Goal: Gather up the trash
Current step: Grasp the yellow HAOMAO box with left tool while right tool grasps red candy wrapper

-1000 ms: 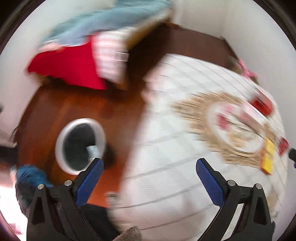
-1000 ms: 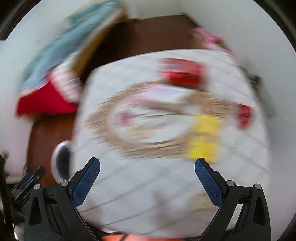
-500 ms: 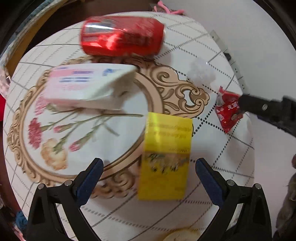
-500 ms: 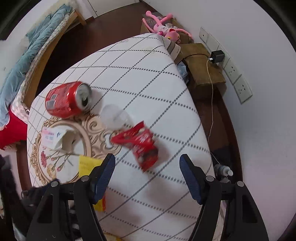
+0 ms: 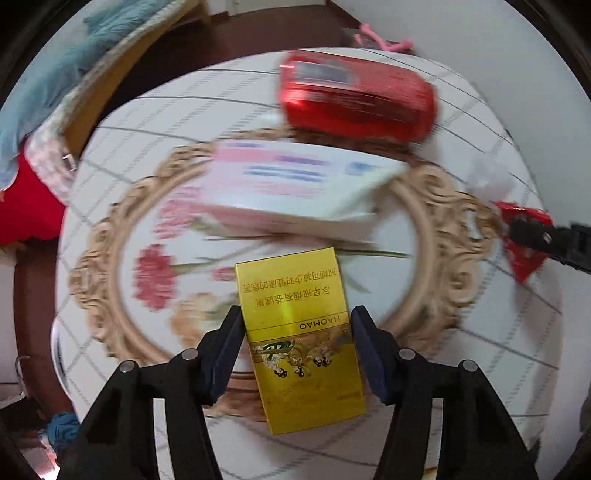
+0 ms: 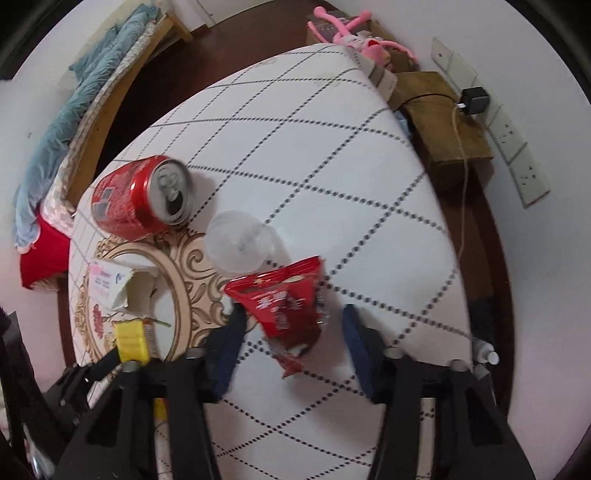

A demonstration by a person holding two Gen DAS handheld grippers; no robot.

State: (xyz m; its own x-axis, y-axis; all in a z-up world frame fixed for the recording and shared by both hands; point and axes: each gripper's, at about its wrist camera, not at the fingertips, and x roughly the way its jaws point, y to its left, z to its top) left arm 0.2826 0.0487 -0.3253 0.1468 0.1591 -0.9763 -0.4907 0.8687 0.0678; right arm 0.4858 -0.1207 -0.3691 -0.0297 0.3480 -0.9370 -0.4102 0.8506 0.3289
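A yellow cigarette box (image 5: 301,334) lies on the white table (image 5: 110,155) between the fingers of my left gripper (image 5: 295,325), whose jaws press its two sides. Behind it lie a white and pink carton (image 5: 295,184) and a red soda can (image 5: 354,96). In the right wrist view a red snack wrapper (image 6: 282,306) lies between the half-open jaws of my right gripper (image 6: 291,325), which stand apart from it. The can (image 6: 142,197), a clear plastic cup (image 6: 238,242), the carton (image 6: 114,284) and the yellow box (image 6: 131,339) also show there.
The right gripper's finger shows over the wrapper (image 5: 526,236) at the left view's right edge. A bed with a blue blanket (image 6: 62,122) and red cloth (image 6: 40,254) stands at the left. A pink toy (image 6: 351,35), a wooden stand (image 6: 443,122) and wall sockets (image 6: 517,147) lie beyond the table.
My left gripper has closed in onto the yellow box. My right gripper has moved down around the red wrapper and its jaws have narrowed.
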